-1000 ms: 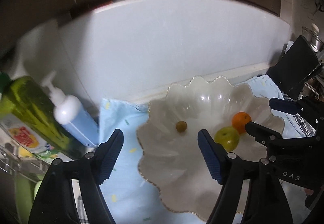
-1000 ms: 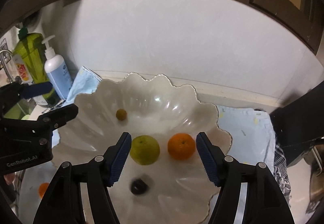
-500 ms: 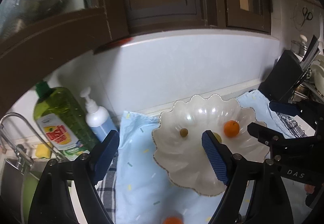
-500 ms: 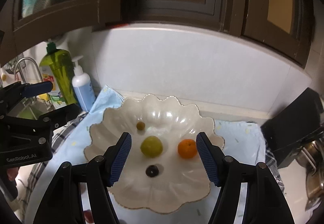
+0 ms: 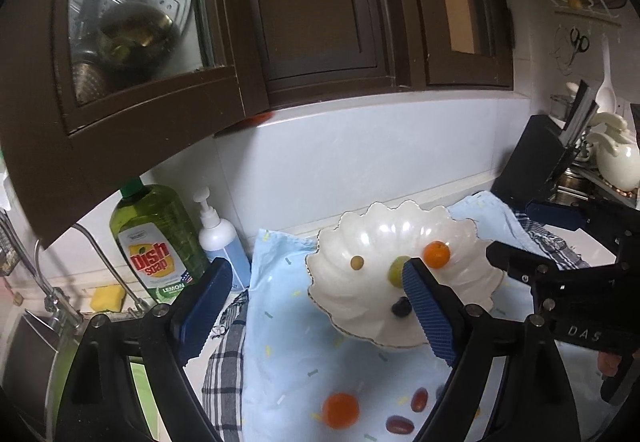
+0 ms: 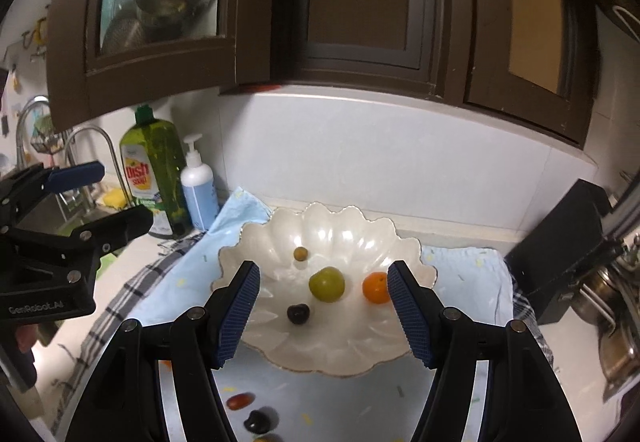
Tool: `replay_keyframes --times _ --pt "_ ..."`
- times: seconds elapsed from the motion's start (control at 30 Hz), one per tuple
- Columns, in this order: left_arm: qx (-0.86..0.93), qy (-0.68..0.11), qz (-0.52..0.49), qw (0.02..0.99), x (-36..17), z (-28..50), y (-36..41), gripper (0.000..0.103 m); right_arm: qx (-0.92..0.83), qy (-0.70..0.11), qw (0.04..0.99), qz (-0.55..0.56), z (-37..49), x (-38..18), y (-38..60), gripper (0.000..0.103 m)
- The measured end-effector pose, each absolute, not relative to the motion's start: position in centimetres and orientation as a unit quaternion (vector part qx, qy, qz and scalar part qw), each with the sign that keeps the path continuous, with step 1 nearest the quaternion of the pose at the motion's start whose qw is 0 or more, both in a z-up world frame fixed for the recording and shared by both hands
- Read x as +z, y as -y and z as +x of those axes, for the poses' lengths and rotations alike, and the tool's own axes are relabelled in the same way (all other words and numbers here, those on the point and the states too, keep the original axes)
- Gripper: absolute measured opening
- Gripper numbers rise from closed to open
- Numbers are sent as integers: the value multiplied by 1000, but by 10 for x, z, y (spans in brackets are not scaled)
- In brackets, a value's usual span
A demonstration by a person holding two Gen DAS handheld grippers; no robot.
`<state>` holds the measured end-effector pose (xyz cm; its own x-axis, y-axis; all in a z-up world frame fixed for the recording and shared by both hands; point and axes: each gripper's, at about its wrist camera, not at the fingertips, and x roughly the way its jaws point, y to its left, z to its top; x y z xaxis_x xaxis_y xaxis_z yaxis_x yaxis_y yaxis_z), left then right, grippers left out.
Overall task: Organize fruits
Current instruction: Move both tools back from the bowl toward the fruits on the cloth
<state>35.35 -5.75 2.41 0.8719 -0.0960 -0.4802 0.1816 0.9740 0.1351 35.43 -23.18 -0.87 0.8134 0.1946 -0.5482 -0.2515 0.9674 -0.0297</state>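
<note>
While the scalloped white bowl (image 6: 328, 338) sits on the pale blue cloth (image 5: 288, 354) spread over the desk, it already holds four fruits: a green plum (image 6: 327, 284), an orange (image 6: 375, 287), a dark cherry (image 6: 298, 313) and a small brown fruit (image 6: 300, 253). More fruit lies loose on the cloth in front of the bowl: another orange (image 5: 340, 410), two red grapes (image 5: 419, 399) and a dark one (image 6: 258, 421).

Both tools hang above the scene with nothing between their fingers. The left gripper (image 5: 316, 314) has its jaws opening; the right gripper (image 6: 323, 316) stands partly spread and empty.

Round fruit on smooth cloth could roll off when nudged, probably toward the desk edge, and a soft grape may burst if squeezed hard. Dropping a piece from height into the glossy bowl might knock the others about or chip the rim.

Around the work stand a green dish soap bottle (image 6: 154, 178), a white pump bottle (image 6: 198, 188), a checked towel (image 5: 224, 370), a tap (image 6: 92, 150) and a black knife block (image 5: 536, 162). None blocks the loose fruit; only the two tools, working close together, may crowd each other.
</note>
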Motion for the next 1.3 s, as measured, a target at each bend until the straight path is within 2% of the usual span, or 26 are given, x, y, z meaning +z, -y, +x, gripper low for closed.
replay_keyframes --times 0.37,0.67,1.1,1.3 --pt "-86 -247 104 960 17 313 57 88 115 -266 957 -29 311 -8 235 67" --pt "-81 -260 118 955 0 291 54 88 118 -266 955 -53 284 -20 224 67" --pt "-105 -298 120 941 -42 279 58 87 142 -321 935 -53 269 -60 222 67" --pt "-118 -318 123 933 -61 280 62 83 148 -348 925 -45 269 -78 223 67"
